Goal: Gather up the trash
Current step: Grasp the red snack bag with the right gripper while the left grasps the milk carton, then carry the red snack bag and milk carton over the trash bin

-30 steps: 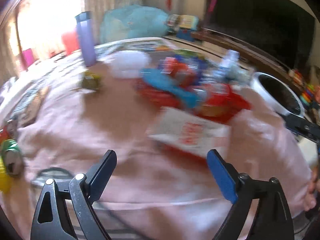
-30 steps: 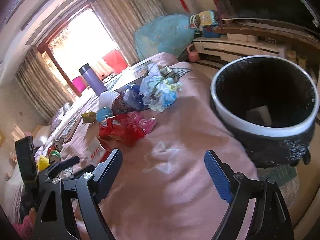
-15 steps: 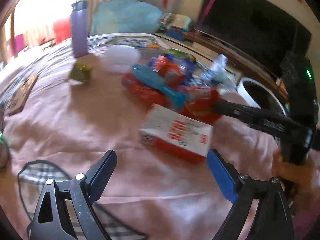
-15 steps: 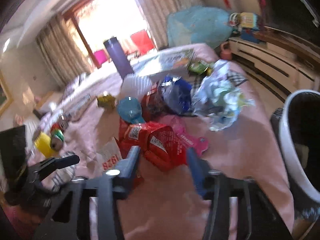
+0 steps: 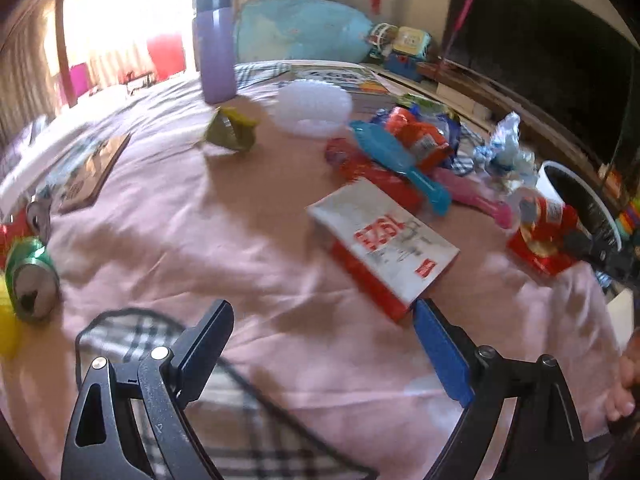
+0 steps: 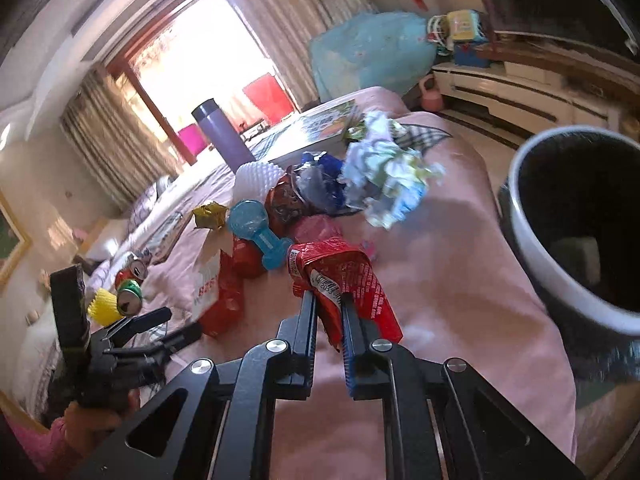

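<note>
My right gripper is shut on a red snack wrapper and holds it above the pink bedspread; the wrapper also shows in the left wrist view. A black trash bin with a white rim stands to the right of it, also in the left wrist view. My left gripper is open and empty, just short of a red and white box. More trash lies beyond: crumpled paper, a blue wrapper, a red packet.
A purple flask stands at the back. A blue toy dumbbell, a pink one, a white spiky ball, a gold foil piece, cans and a book lie on the bed.
My right gripper has closed on the red wrapper and lifted it out of the pile toward the bin. My left gripper has come closer to the red and white box.
</note>
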`<state>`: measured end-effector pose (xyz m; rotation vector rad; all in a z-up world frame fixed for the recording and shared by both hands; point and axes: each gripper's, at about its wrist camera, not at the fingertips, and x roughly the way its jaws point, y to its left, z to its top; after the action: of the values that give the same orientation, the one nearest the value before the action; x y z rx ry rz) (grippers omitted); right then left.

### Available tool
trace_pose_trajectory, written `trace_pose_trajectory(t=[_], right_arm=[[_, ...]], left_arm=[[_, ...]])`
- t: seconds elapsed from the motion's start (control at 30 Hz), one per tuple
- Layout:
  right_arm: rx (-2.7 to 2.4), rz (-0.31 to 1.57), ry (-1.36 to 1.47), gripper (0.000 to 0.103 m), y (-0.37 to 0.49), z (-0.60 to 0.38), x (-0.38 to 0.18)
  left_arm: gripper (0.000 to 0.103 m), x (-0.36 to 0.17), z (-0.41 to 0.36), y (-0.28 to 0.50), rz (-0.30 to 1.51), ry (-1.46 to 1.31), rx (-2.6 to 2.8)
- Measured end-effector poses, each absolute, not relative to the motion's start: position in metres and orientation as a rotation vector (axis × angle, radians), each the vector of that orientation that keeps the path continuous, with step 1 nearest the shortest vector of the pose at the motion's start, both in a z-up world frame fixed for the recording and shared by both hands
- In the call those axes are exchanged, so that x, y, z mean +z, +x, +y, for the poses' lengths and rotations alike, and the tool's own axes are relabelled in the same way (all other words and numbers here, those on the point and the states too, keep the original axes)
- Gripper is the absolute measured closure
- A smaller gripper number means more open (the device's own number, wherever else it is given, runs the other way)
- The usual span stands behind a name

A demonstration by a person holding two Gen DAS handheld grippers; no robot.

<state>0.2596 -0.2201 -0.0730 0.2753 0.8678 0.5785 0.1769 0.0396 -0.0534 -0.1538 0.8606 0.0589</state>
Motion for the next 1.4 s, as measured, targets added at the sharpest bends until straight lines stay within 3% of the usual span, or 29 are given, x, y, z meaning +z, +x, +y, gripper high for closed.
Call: trace_pose_trajectory(t=[0.43, 0.47, 0.5, 0.53, 0.6, 0.97, 1.4], right_arm=[[0.544, 0.827, 0.300, 0.092, 0.249, -0.223, -0.064], [0.541, 0.825, 0.299, 0.092, 0.248, -0.224, -0.064], [0.541, 0.822, 0.298, 0.092, 0.246, -0.225, -0.063], [0.539, 0.820, 0.296, 0.092, 0.245, -0.225, -0.063], [0.535, 0.816, 0.300, 0.092, 0.242, -0.228, -0.063], [0.468, 0.781, 0.353, 0.093, 0.227, -0.255, -0.057], [0.324, 0.711, 0.404, 0.093, 0.220, -0.320, -0.039]], left_arm=[[0.010, -0.060, -0.004, 0.225, 0.888, -0.131, 0.100], [0.014, -0.061, -0.004, 0.227, 0.892, -0.126, 0.106], [0.030, -0.063, -0.002, 0.230, 0.896, -0.130, 0.097], [0.039, -0.065, -0.002, 0.231, 0.905, -0.136, 0.081], [0.046, -0.065, 0.000, 0.227, 0.897, -0.136, 0.053], [0.047, -0.026, -0.039, 0.176, 0.753, -0.081, -0.180], [0.047, -0.021, -0.109, 0.203, 0.742, 0.000, -0.387]])
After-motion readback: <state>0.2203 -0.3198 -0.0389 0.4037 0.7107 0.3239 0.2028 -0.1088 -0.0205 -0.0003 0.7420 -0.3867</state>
